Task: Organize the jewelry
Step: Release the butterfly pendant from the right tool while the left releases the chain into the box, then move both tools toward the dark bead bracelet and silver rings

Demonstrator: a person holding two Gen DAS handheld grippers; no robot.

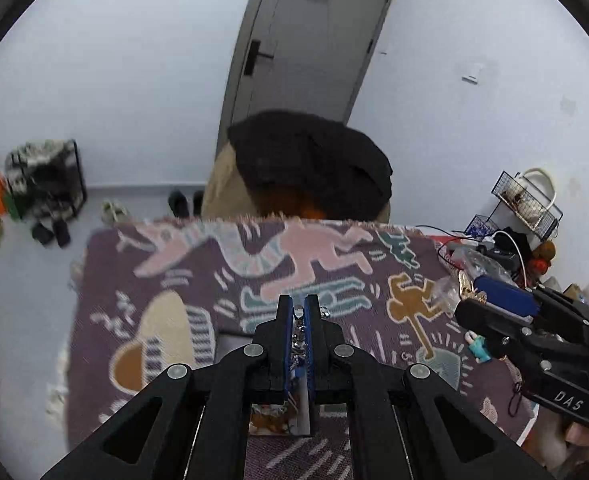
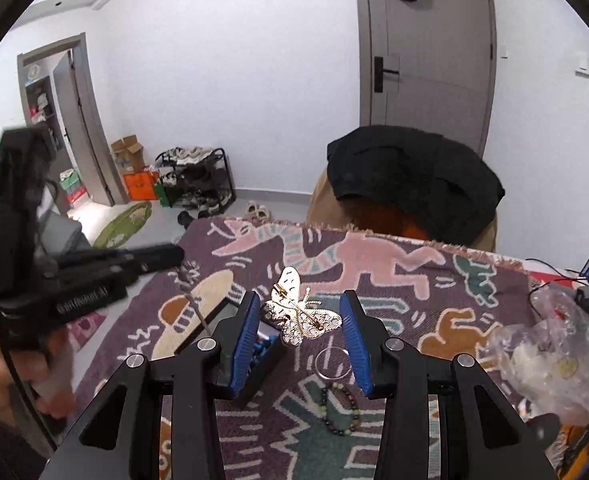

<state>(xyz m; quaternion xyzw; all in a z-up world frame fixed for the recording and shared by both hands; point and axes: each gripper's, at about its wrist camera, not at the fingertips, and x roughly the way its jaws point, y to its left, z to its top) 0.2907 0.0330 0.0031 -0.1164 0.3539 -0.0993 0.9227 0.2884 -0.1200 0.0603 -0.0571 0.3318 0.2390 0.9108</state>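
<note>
Our left tongs (image 1: 299,312) are pressed together on a silvery beaded chain (image 1: 298,338), pinching it above the middle of the tabletop, over the purple woven cloth with pink and teal figures (image 1: 166,280). Our right tongs (image 2: 300,332) stand spread, with a gold-and-white butterfly brooch (image 2: 300,312) lying on the cloth between their blue pads. Nearer our edge lie a thin silver ring (image 2: 333,363) and a dark beaded bracelet (image 2: 340,410); a small black box holding blue pieces (image 2: 263,354) sits just left of the brooch.
</note>
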